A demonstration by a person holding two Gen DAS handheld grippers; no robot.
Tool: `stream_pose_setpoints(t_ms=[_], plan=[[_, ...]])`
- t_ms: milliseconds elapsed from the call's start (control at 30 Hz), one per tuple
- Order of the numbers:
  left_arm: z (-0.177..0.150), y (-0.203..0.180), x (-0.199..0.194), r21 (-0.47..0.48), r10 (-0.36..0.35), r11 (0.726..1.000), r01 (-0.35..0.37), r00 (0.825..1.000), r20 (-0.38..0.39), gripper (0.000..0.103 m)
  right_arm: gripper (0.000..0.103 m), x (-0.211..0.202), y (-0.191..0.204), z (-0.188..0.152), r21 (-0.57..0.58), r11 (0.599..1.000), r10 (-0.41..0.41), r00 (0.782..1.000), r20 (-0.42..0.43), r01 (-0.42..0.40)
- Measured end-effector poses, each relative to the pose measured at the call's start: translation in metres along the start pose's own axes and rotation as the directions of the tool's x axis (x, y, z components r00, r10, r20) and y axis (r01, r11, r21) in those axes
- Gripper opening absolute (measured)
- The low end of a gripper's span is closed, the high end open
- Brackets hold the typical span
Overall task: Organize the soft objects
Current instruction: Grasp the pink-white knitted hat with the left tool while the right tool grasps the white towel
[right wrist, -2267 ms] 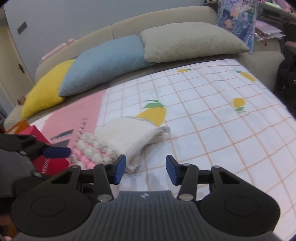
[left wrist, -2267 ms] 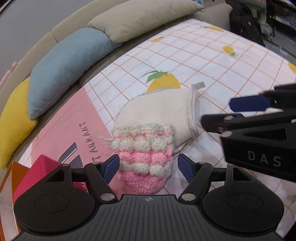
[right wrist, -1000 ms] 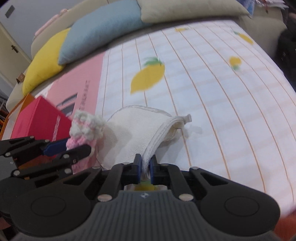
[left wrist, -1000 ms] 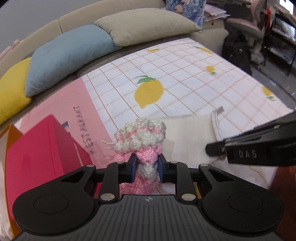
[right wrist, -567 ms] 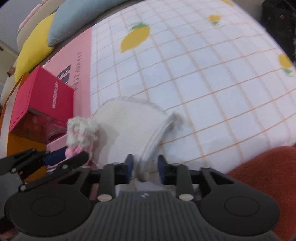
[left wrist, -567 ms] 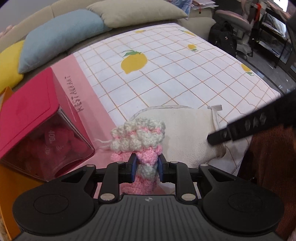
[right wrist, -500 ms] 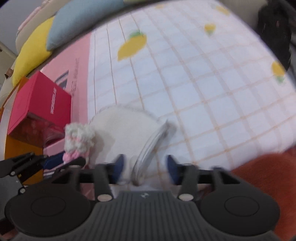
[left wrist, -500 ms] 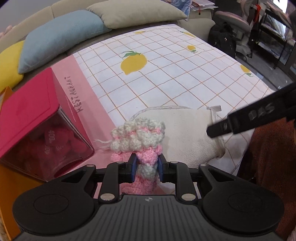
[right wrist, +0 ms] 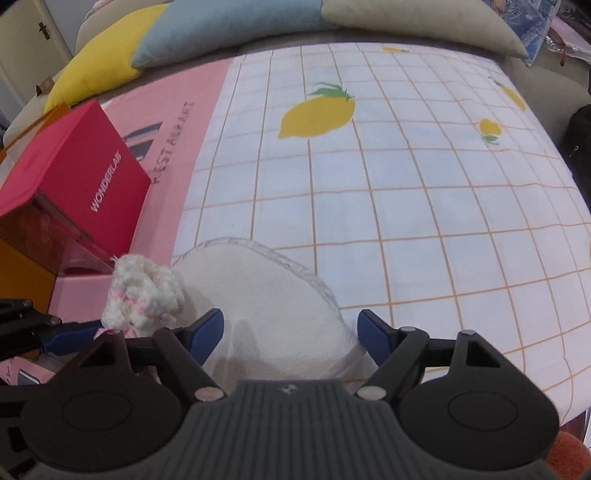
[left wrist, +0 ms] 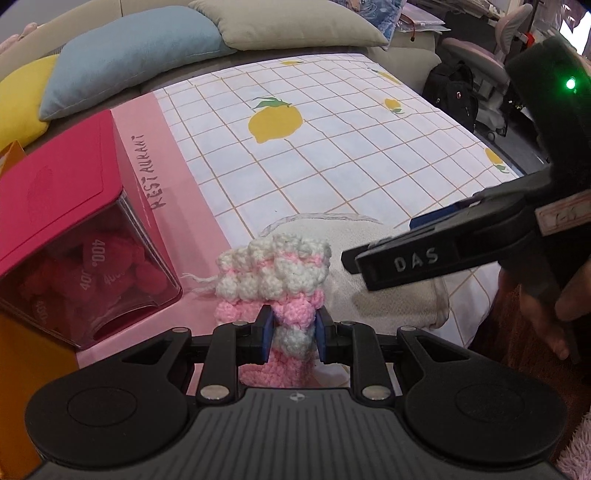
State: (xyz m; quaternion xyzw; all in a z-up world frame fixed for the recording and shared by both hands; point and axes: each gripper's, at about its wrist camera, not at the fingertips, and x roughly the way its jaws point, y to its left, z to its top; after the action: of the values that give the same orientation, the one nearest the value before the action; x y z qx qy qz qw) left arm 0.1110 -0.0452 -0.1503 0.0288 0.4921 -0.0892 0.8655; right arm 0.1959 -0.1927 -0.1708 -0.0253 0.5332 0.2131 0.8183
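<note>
Lemon sheet [right wrist: 406, 206], left claw [left wrist: 291, 332] gripping crochet [left wrist: 273, 269]

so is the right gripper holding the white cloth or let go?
Let go. Right gripper jaws are opening, blue pads clear of the white cloth, which lies on the lemon-print sheet between them.

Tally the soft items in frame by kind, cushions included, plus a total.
Cushions: 3, namely yellow cushion, blue cushion and beige cushion.
Crochet pieces: 1, the pink and white crochet piece, held by the left gripper.
Cream cloths: 1, the cream cloth, under the opening right gripper.
Total: 5
</note>
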Motion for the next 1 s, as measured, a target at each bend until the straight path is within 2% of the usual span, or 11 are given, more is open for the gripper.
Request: stream_pose_setpoints(t_ms=[100, 167, 200, 267, 367, 600, 800, 1000], plan=[[0.000, 0.000, 0.002, -0.003, -0.010, 1.000, 0.010, 1.000, -0.005, 0.026, 0.073, 0.002, 0.006, -0.001, -0.031, 1.000, 0.002, 1.000, -0.012, -0.002], [0.000, 0.001, 0.004, -0.009, -0.020, 1.000, 0.020, 1.000, -0.009, 0.026, 0.053, 0.003, 0.013, -0.004, -0.064, 0.998, 0.015, 0.999, -0.034, -0.017], [0.000, 0.002, 0.005, -0.014, -0.026, 1.000, 0.026, 1.000, -0.009, 0.026, 0.052, 0.003, 0.017, -0.005, -0.085, 0.996, 0.026, 0.999, -0.042, -0.030], [-0.002, 0.002, 0.007, -0.007, -0.029, 1.000, 0.029, 0.999, -0.017, 0.026, 0.035, 0.001, 0.026, -0.006, -0.132, 0.991, 0.032, 0.999, -0.044, -0.037], [-0.002, 0.000, 0.007, 0.003, -0.027, 1.000, 0.027, 0.999, -0.017, 0.026, 0.022, 0.001, 0.030, -0.007, -0.156, 0.986, 0.043, 0.998, -0.044, -0.050], [-0.002, 0.002, 0.003, -0.009, -0.032, 0.999, 0.032, 0.999, -0.007, 0.026, 0.016, -0.009, 0.034, -0.008, -0.182, 0.981, 0.061, 0.998, -0.009, -0.062], [-0.001, 0.007, -0.020, -0.028, -0.032, 0.999, 0.034, 0.997, 0.069, 0.025, 0.015, -0.036, 0.033, -0.008, -0.173, 0.985, 0.022, 0.997, 0.076, -0.009], [0.006, 0.010, -0.055, -0.044, -0.041, 0.998, 0.049, 0.986, 0.159, 0.025, 0.015, -0.071, 0.028, -0.004, -0.107, 0.994, -0.019, 0.986, 0.167, 0.037]])
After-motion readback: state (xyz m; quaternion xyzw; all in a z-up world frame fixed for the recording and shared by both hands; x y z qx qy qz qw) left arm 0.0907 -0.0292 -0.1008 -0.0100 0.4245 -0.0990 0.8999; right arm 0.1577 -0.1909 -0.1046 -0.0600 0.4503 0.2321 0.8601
